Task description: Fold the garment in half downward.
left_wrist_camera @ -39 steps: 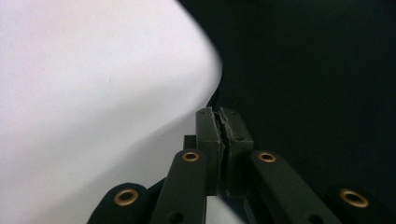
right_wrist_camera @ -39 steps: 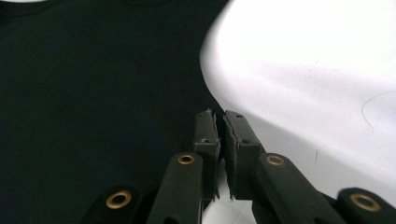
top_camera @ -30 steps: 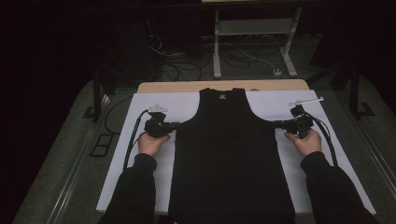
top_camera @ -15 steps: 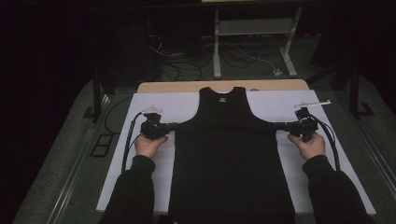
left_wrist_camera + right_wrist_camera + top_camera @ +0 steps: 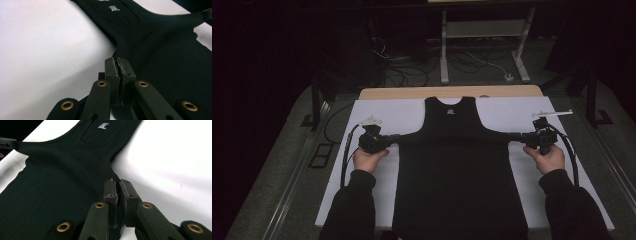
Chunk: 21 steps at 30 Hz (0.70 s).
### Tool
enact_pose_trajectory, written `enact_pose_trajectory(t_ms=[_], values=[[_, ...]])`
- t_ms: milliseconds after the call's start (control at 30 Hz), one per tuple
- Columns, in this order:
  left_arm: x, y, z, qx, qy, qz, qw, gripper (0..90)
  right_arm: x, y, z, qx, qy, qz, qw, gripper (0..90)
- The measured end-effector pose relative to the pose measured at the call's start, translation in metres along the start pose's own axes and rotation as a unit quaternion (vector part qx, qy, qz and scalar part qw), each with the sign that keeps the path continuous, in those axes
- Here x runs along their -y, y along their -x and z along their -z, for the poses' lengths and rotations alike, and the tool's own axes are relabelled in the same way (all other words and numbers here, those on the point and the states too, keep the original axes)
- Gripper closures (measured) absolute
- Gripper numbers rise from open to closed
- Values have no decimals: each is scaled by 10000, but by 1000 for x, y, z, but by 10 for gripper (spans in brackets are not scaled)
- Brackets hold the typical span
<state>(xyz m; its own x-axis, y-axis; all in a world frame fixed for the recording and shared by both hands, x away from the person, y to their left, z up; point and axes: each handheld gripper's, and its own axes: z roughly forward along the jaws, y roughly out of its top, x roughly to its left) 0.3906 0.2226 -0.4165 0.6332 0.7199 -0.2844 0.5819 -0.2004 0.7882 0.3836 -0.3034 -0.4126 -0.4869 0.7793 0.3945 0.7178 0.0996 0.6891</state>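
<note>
Two fingers pairs point(image 5: 119, 65) point(image 5: 118, 187) clamped — tank top point(image 5: 457, 170) stretched between

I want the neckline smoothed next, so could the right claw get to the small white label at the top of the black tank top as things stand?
Probably not right away. The right claw is shut on the tank top at its armhole edge, so it would have to let go first. Otherwise the cloth between it and the label lies flat and bare.

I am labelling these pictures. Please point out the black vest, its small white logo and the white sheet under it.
black vest point(image 5: 457, 170), high view, middle of its front.
white logo point(image 5: 451, 111), high view, below the neckline.
white sheet point(image 5: 392, 117), high view, bare part left of the vest.
</note>
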Motion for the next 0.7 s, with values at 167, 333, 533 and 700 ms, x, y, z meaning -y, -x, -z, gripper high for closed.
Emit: enact_pose_trajectory(t_ms=[167,333,533,700], values=[[4,1,5,17,43,11,10000,860,3,-3,4,7,-11,2,10000,827],[5,4,8,39,76,34,10000,860,6,-5,7,-22,-2,-15,10000,827],[6,8,11,79,52,-2,10000,860,7,-9,11,-53,38,22,10000,827],[7,12,13,119,37,-11,9999,861,9,-10,13,-65,17,35,10000,826]])
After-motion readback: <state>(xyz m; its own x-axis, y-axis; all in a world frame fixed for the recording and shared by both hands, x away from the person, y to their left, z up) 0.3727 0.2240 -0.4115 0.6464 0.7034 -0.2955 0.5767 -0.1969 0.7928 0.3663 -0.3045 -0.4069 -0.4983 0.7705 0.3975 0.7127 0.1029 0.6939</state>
